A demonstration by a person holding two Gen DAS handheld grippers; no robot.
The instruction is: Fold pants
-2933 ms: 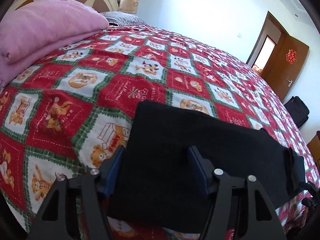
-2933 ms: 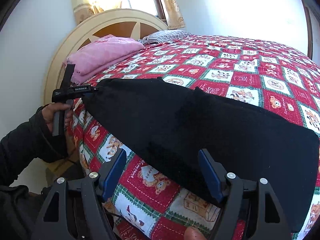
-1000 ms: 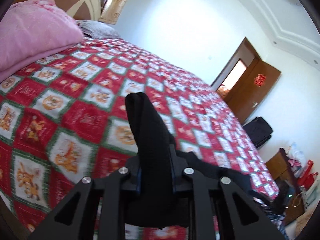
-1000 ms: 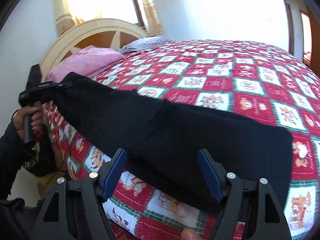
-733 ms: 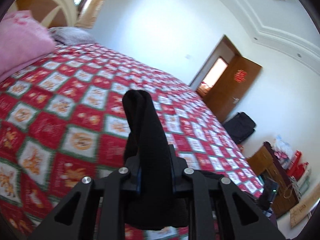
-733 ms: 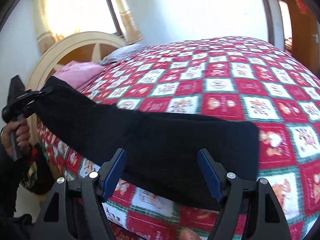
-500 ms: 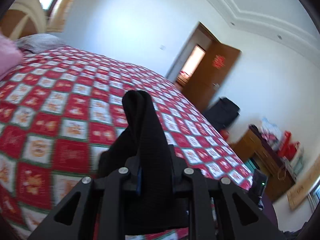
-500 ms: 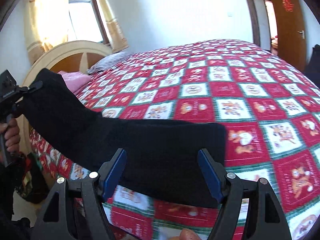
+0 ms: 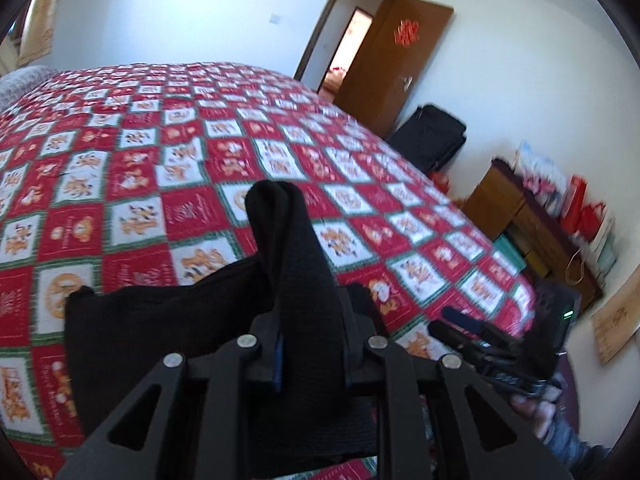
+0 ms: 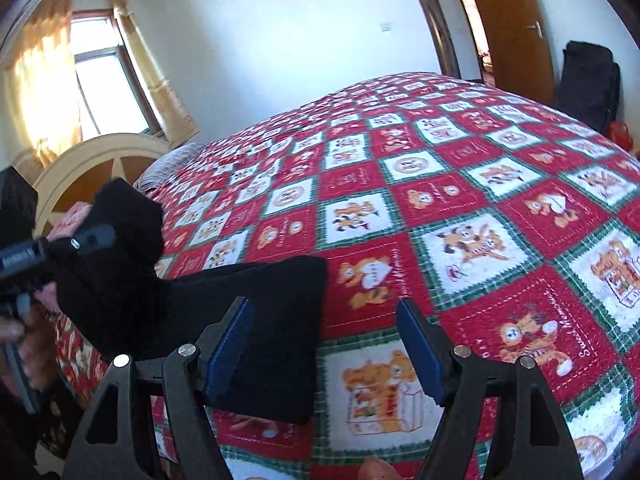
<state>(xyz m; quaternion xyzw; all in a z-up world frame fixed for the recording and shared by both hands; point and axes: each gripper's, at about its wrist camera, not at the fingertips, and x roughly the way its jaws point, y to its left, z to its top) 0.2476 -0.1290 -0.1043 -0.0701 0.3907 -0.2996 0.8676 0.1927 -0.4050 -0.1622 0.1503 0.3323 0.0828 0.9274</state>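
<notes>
Left wrist view: the left gripper (image 9: pixel 310 354) is pinched tight on a bunched fold of the black pants (image 9: pixel 168 332), whose cloth rises as a rounded hump between the fingers and stands above them. Below it the rest of the garment spreads flat over the near edge of the red, white and green patchwork quilt (image 9: pixel 132 168) that covers the bed. At lower right of the same view the right gripper (image 9: pixel 464 326) appears with its jaws spread, beside a wooden cabinet (image 9: pixel 508 204) loaded with red bags. A brown door (image 9: pixel 396 64) stands open at the far wall, a black suitcase (image 9: pixel 430 142) leaning near it. From the right wrist view, the right gripper's blue pads (image 10: pixel 230 344) are wide apart and hold nothing, hovering over the quilt just past the pants' folded end. At left there, the left gripper lifts one end of the pants off the bed, in front of the cream headboard (image 10: pixel 92 160) and curtained window (image 10: pixel 104 88).
</notes>
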